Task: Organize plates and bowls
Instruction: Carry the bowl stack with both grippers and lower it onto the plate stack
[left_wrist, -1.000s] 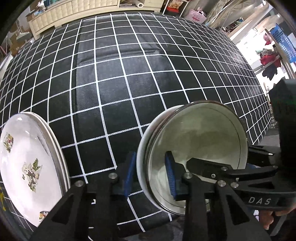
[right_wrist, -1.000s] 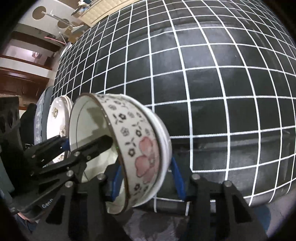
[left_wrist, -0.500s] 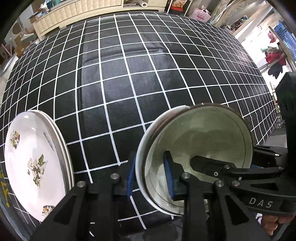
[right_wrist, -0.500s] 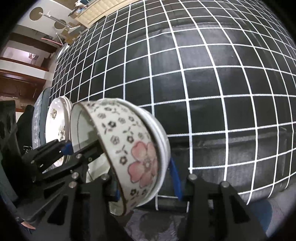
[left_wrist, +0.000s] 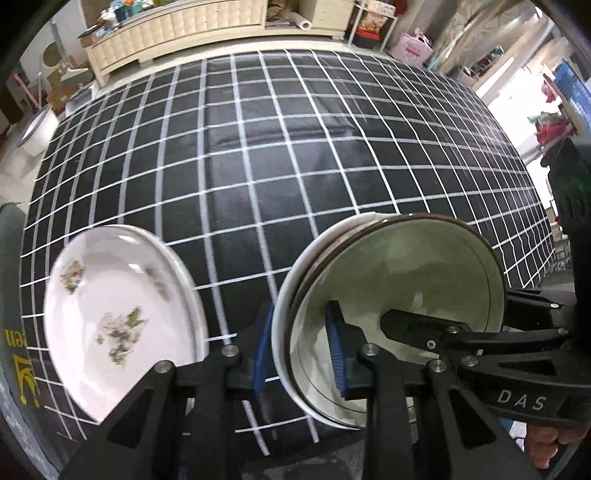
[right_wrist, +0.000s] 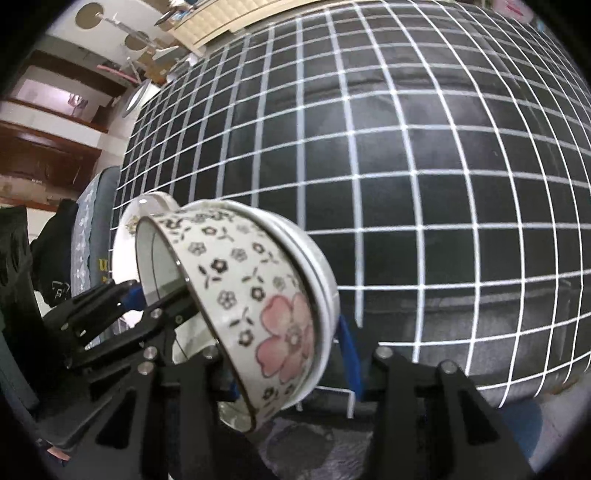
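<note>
Tablecloth nearer (both tongs still gripping bowls).

black grid tablecloth, cream cabinet, pink bag

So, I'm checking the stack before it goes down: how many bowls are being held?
2: a floral bowl nested inside a white bowl, both pinched at the rim by the left tool. Another could be hidden between them.

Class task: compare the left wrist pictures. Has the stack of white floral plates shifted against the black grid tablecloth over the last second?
Yes. The stack of white floral plates now lies further right across the black grid tablecloth, nearer the left hand-held gripper.
</note>
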